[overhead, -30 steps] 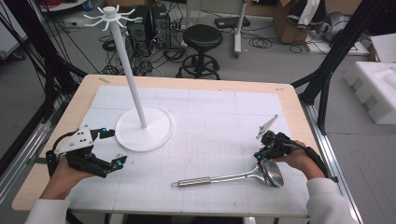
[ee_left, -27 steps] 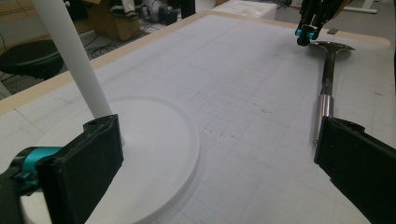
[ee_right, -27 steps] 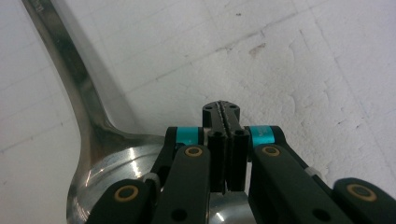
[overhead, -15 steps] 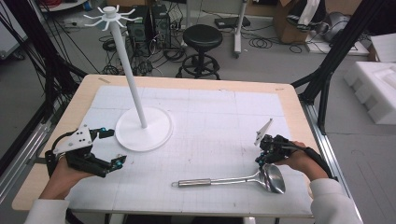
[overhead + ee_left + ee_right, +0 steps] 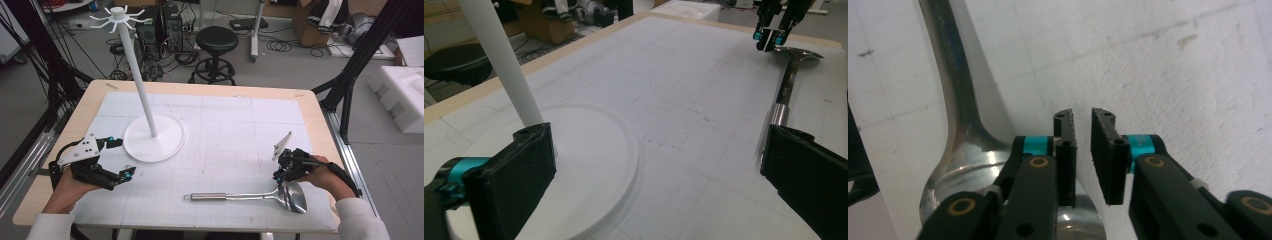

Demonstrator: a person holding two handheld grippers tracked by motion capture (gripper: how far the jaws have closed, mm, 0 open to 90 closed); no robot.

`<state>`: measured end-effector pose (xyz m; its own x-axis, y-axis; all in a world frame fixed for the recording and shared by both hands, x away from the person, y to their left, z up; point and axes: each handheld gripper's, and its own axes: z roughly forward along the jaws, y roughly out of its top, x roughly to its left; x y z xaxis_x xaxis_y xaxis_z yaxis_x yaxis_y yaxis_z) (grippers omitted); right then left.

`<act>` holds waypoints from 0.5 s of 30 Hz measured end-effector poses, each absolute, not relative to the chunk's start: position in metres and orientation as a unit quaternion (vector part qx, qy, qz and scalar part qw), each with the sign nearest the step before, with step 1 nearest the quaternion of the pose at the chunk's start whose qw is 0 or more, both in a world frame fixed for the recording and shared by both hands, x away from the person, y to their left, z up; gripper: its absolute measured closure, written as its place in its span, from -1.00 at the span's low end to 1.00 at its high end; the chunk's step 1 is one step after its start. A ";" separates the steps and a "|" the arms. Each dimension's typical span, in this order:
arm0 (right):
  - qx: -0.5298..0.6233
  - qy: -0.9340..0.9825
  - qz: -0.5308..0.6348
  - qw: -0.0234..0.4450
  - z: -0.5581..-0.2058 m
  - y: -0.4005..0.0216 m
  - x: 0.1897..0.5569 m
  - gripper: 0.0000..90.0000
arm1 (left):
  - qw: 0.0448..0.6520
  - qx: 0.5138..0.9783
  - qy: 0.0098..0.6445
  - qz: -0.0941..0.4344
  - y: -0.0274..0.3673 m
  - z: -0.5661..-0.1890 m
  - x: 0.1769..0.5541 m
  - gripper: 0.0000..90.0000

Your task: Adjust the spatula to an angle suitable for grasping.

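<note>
A steel ladle [image 5: 240, 196] lies flat on the white mat near the front edge, handle to the left and bowl to the right. My right gripper [image 5: 280, 172] hovers just above the neck beside the bowl, jaws a narrow gap apart and holding nothing. In the right gripper view the gripper [image 5: 1083, 117] points down at the mat, with the ladle [image 5: 955, 100] to the left of its tips. My left gripper [image 5: 122, 157] rests at the front left, jaws wide open and empty, beside the white hook stand [image 5: 154, 137]. The left gripper view shows the stand's base [image 5: 589, 150], the ladle [image 5: 786, 85] and the right gripper [image 5: 769, 41] farther off.
The stand's tall pole [image 5: 140, 85] rises to a ring of hooks at the top. The mat [image 5: 225, 125] covers most of the wooden table [image 5: 310, 107]. A black stool [image 5: 216, 40], cables and white foam blocks [image 5: 405, 95] lie beyond the table.
My right gripper has come down and nearer, closer to the ladle's bowl. The ladle's bowl has settled slightly. The left gripper has not moved.
</note>
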<state>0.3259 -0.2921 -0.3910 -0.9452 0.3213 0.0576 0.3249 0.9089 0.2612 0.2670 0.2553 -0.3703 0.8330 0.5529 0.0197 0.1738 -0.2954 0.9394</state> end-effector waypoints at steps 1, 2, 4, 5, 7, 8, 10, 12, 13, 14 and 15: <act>-0.165 -0.977 -0.135 0.007 -0.391 -0.292 0.326 0.72 | 0.547 0.786 0.231 0.173 0.255 -0.370 0.267 -0.96; -0.164 -0.976 -0.143 -0.001 -0.387 -0.290 0.325 0.54 | 0.547 0.786 0.231 0.173 0.255 -0.370 0.267 -0.96; -0.161 -0.976 -0.146 -0.011 -0.384 -0.288 0.325 0.44 | 0.546 0.786 0.231 0.173 0.255 -0.370 0.267 -0.96; -0.157 -0.976 -0.149 -0.019 -0.380 -0.287 0.324 0.36 | 0.546 0.786 0.230 0.173 0.255 -0.370 0.267 -0.96; -0.154 -0.976 -0.153 -0.031 -0.374 -0.284 0.324 0.22 | 0.546 0.786 0.230 0.174 0.255 -0.370 0.267 -0.96; -0.153 -0.974 -0.158 -0.047 -0.367 -0.281 0.324 0.08 | 0.547 0.786 0.231 0.174 0.256 -0.370 0.267 -0.96; -0.153 -0.974 -0.160 -0.051 -0.364 -0.280 0.325 0.02 | 0.547 0.785 0.232 0.174 0.256 -0.370 0.267 -0.96; -0.153 -0.971 -0.169 -0.065 -0.354 -0.276 0.325 -0.27 | 0.549 0.784 0.232 0.174 0.256 -0.370 0.267 -0.96; -0.153 -0.971 -0.169 -0.065 -0.354 -0.276 0.325 -0.27 | 0.549 0.784 0.232 0.174 0.256 -0.370 0.267 -0.96; -0.163 -0.968 -0.176 -0.066 -0.349 -0.273 0.325 -0.70 | 0.550 0.784 0.232 0.174 0.256 -0.370 0.267 -0.96; -0.163 -0.968 -0.176 -0.066 -0.349 -0.273 0.325 -0.70 | 0.550 0.784 0.232 0.174 0.256 -0.370 0.267 -0.96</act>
